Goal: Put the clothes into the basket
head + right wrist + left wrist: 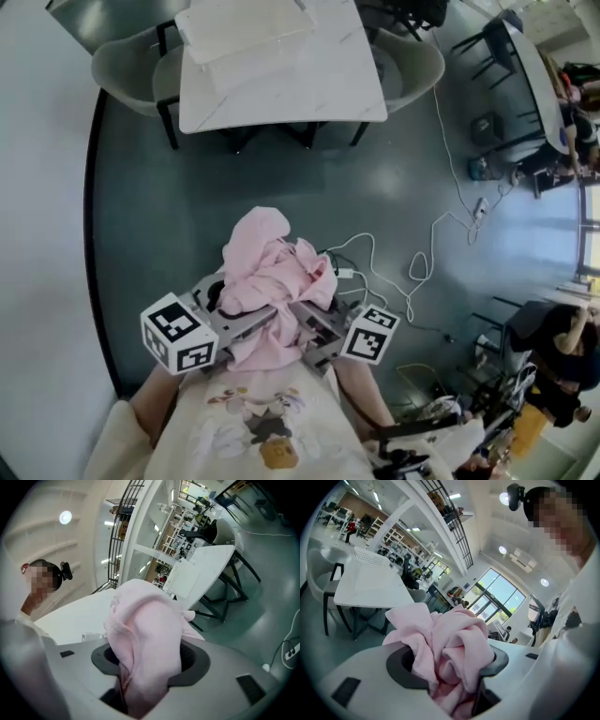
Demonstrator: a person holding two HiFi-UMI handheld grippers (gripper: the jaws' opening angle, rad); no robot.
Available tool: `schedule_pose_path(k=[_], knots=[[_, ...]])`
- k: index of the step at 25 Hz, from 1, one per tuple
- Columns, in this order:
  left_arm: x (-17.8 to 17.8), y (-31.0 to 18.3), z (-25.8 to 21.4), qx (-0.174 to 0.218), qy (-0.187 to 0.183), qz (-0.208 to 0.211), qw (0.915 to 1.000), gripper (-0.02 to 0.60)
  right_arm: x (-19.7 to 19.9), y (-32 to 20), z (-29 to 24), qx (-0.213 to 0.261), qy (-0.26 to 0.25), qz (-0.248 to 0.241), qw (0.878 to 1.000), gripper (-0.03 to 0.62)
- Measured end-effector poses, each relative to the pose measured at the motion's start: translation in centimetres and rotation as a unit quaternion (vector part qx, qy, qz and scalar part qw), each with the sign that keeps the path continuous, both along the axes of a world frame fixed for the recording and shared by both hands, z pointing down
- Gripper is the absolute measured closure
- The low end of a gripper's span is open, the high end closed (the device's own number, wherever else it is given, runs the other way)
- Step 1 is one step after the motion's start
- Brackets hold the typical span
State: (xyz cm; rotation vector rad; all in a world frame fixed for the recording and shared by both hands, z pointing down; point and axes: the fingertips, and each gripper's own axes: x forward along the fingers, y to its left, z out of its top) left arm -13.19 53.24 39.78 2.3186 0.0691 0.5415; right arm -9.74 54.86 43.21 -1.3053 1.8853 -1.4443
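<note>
Head view: we carry one crumpled pale pink fleece garment [272, 281] in both grippers, bunched in the air over the dark grey-green floor [187, 216] and just ahead of our chest.

Left gripper [449, 670]: jaws clamped on the garment. Folds fill the gap between them and spill out over the top. Its marker cube [178, 345] sits at 8 o'clock of the bundle.

Right gripper [145, 667]: jaws likewise closed on the same garment, with a smooth hump of cloth rising between them. Its marker cube [371, 343] sits at 4 o'clock of the bundle.

The white marble-topped table [309, 89] stands at 12 o'clock of the bundle, well apart from it. The white perforated plastic basket [369, 557] rests on the tabletop. The garment is not in it.

Rounded grey chairs [127, 70] flank the table. A thin white cable [412, 267] loops over the floor at 3 o'clock of the bundle.
</note>
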Motion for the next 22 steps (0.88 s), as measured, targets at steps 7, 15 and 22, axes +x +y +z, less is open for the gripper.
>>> schedule_pose_path(k=[7, 15, 22], knots=[[-5.8, -5.9, -0.7, 0.023, 0.030, -0.054, 0.9978, 0.326, -5.4, -6.4, -0.9, 0.024, 0.031, -0.034, 0.999, 0.372], [-10.0, -9.4, -1.3, 0.024, 0.035, -0.059, 0.9974, 0.325, -9.5, -10.0, -1.5, 0.030, 0.034, -0.035, 0.998, 0.370], [-9.9, -9.6, -0.9, 0.004, 0.036, -0.038, 0.9986, 0.326, -9.4, -9.8, -1.0, 0.005, 0.030, -0.015, 0.999, 0.368]])
